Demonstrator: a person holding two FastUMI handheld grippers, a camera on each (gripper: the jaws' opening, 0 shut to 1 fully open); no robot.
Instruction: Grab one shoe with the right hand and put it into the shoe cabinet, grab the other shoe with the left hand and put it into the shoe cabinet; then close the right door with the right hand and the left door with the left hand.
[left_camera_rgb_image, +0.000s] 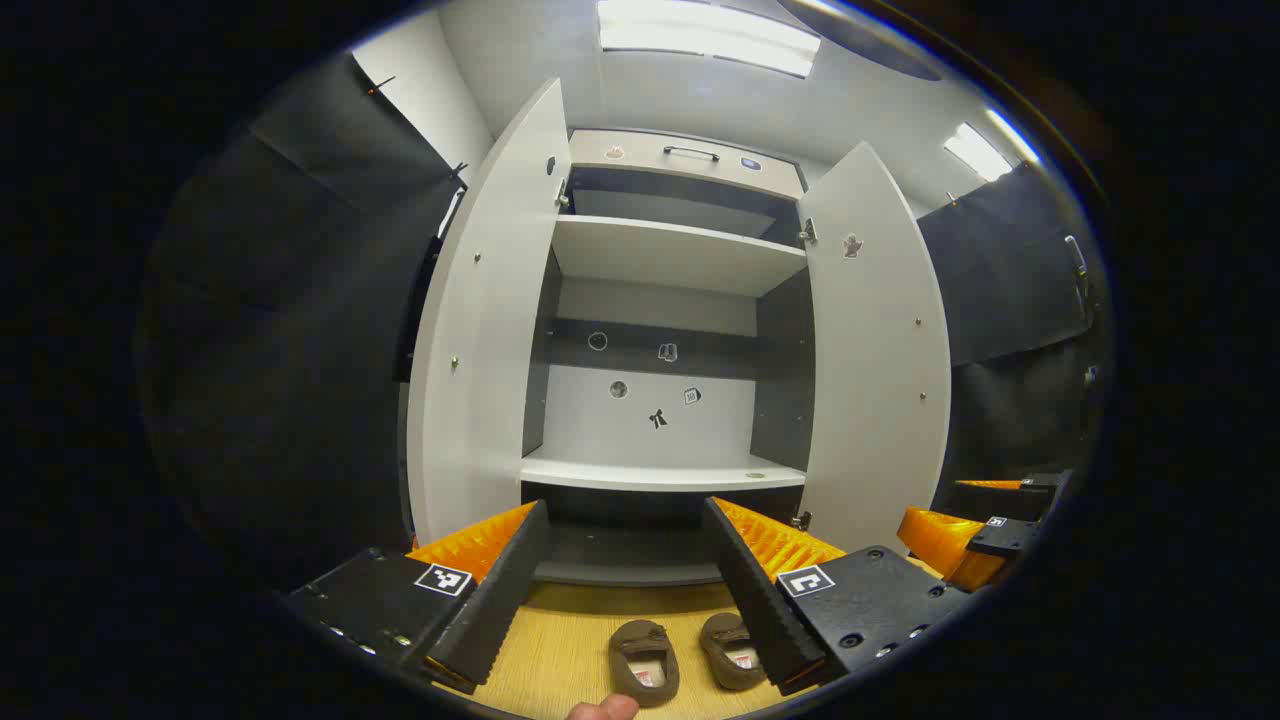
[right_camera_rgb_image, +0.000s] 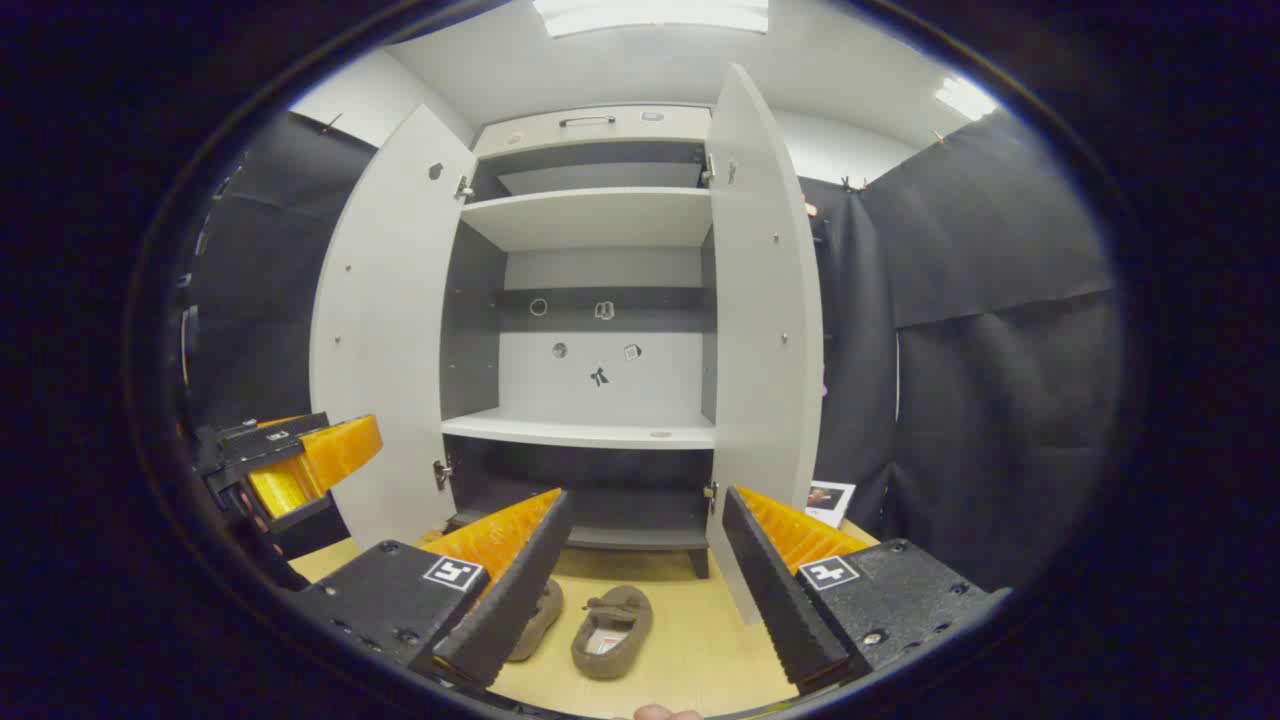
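My left gripper (left_camera_rgb_image: 628, 588) and right gripper (right_camera_rgb_image: 640, 585): black housings with visible screws, each carrying a square black-and-white marker tag; ridged, sawtooth-faced fingers (left_camera_rgb_image: 500, 595).

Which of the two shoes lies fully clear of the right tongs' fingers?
The brown suede slipper nearer the right door; the other brown slipper is partly hidden behind a finger.

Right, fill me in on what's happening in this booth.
A person holds a pair of tongs in each hand, facing a shoe cabinet with both doors swung open and its shelves bare. Two brown shoes sit side by side on the wooden floor in front of it. The left tongs and right tongs hover open above the shoes, gripping nothing. No shoe has been picked up yet, so putting them away and closing the doors is all still to do.
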